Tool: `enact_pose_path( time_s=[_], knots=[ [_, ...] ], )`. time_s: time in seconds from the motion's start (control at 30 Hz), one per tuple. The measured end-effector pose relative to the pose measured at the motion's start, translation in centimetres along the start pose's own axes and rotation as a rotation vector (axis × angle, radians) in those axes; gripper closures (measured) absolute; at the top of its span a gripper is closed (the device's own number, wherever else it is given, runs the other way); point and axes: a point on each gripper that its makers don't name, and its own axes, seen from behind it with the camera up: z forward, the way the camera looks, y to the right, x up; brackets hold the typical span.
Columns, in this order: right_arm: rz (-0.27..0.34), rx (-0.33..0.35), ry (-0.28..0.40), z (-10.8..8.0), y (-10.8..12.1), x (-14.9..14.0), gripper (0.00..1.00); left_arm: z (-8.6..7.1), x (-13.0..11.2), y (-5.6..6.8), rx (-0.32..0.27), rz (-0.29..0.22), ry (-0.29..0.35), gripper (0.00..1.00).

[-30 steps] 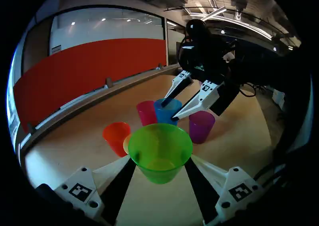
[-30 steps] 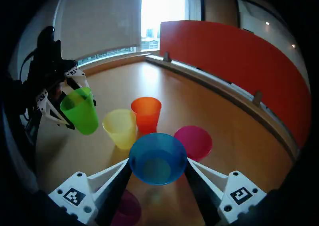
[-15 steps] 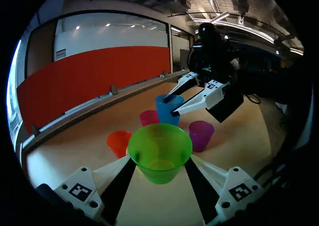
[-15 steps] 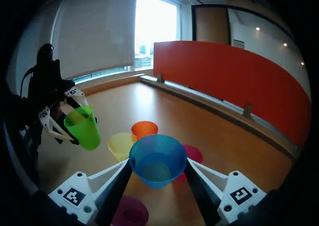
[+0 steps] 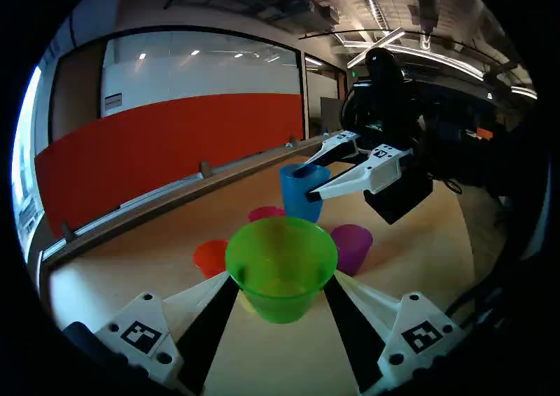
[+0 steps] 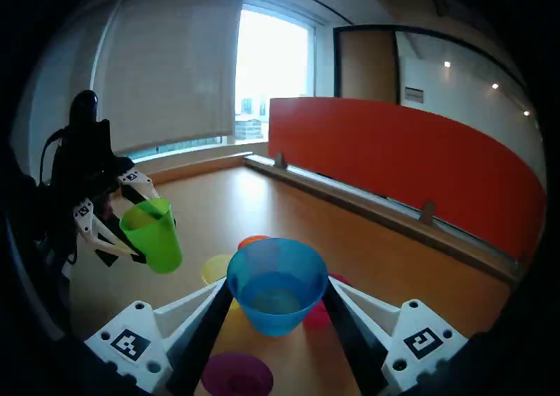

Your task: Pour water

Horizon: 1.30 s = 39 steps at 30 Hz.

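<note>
The left hand-held gripper (image 5: 281, 287) is gripping the green cup (image 5: 281, 252) with a finger pressing on each side, holding it about upright and lifted clear of the counter (image 5: 434, 242), probably so that it is not spilling and has room to meet the other cup in the air. The right hand-held gripper (image 6: 276, 305) is likewise closing both fingers on the blue cup (image 6: 276, 280), which is hanging beyond the green cup and a little higher, near it but not touching. A shallow pool of water (image 6: 275, 301) is showing in the bottom of the blue cup; whether the green cup is holding any, I cannot tell, since a yellowish tint is showing through its wall. Judging from that, the blue cup is likely acting as the source and the green cup as the receiver, and being higher is suiting it for tipping. No tilt is beginning yet, so the pour itself is looking not yet started. The spare cups are standing on the counter below the green cup: the orange cup (image 5: 210, 255) to its left, the pink cup (image 5: 266, 213) beyond it, the purple cup (image 5: 351, 245) to its right, and the yellow cup (image 6: 217, 269) almost beneath it.
</note>
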Motion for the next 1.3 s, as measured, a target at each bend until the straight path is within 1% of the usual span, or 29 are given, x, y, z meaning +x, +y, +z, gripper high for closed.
enact_pose_path(
  time_s=[0.2, 0.37, 0.53, 0.73, 1.0, 1.3],
  knots=[
    [-0.014, -0.004, 0.058, -0.3, -0.5, 1.6, 0.10, -0.3, 0.7, 0.0, 0.008, 0.001, 0.017, 0.18],
    [-0.024, -0.016, 0.115, -0.6, -0.9, 2.8, 0.10, -0.5, 0.9, 0.2, 0.009, 0.006, 0.024, 0.18],
    [-0.014, -0.020, 0.172, -0.7, -1.2, 3.9, 0.10, -0.6, 1.1, 0.3, 0.011, 0.007, 0.029, 0.18],
    [-0.004, -0.019, 0.222, -1.0, -1.7, 4.7, 0.10, -0.8, 1.5, 0.2, 0.016, 0.004, 0.041, 0.18],
    [0.009, -0.023, 0.264, -1.5, -1.6, 5.6, 0.10, -0.9, 1.7, 0.1, 0.022, 0.000, 0.054, 0.19],
    [0.000, -0.027, 0.268, -1.9, -1.5, 5.9, 0.10, -0.9, 2.0, 0.0, 0.028, -0.001, 0.071, 0.18]
  ],
)
